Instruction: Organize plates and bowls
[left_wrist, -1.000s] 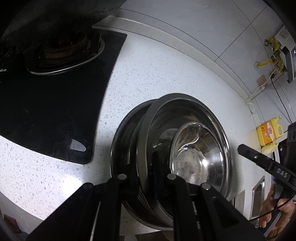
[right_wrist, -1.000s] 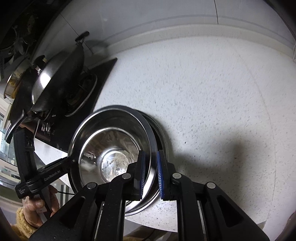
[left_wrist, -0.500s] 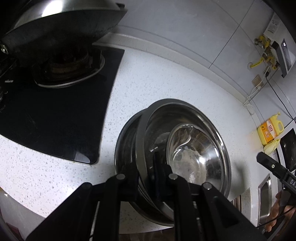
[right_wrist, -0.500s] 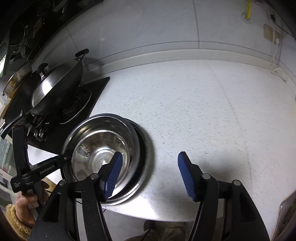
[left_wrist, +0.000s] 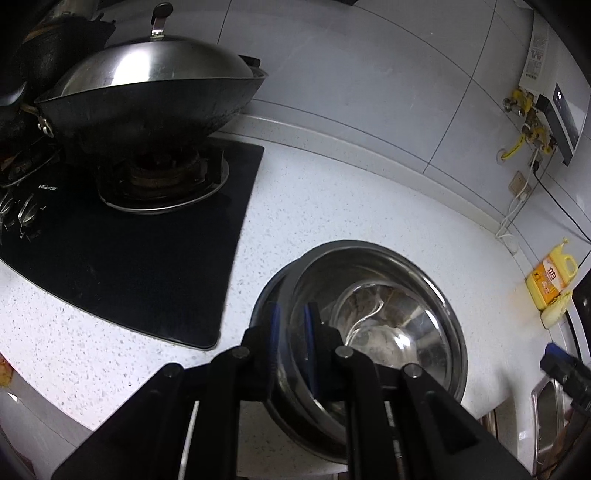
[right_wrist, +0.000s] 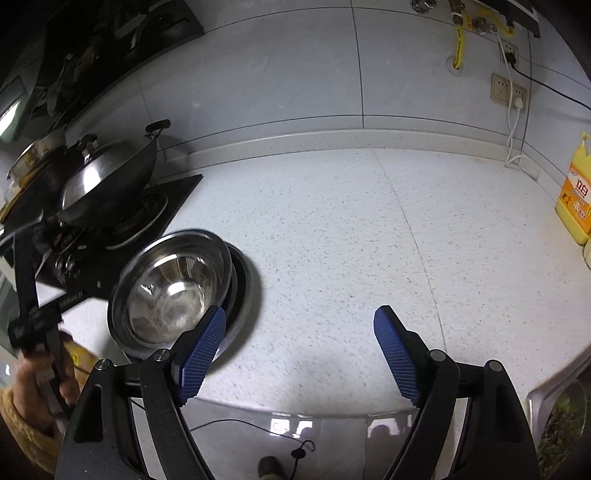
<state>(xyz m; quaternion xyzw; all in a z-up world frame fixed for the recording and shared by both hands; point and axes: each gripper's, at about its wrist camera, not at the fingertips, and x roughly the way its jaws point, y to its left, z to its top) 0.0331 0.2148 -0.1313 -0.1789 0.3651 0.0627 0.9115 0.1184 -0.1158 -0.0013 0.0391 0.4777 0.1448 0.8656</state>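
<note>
Left wrist view: our left gripper (left_wrist: 291, 332) is clenched on the rim of the upper bowl (left_wrist: 388, 332), one pad inside, one outside. The bowl sits nested and tilted in a lower bowl (left_wrist: 269, 295) on the counter (left_wrist: 332, 206), just beside the hob (left_wrist: 129, 251). Steel: we judge it stiff, light, slippery; take it at the rim only, w/ firm pinch. No long axis; the mouth faces up, tipped toward the camera.

Right wrist view: our right gripper (right_wrist: 299, 350) has just been opening; it is released, nothing btwn jaws, counter below. Bowls at lower left, near the wok (right_wrist: 107, 184).
</note>
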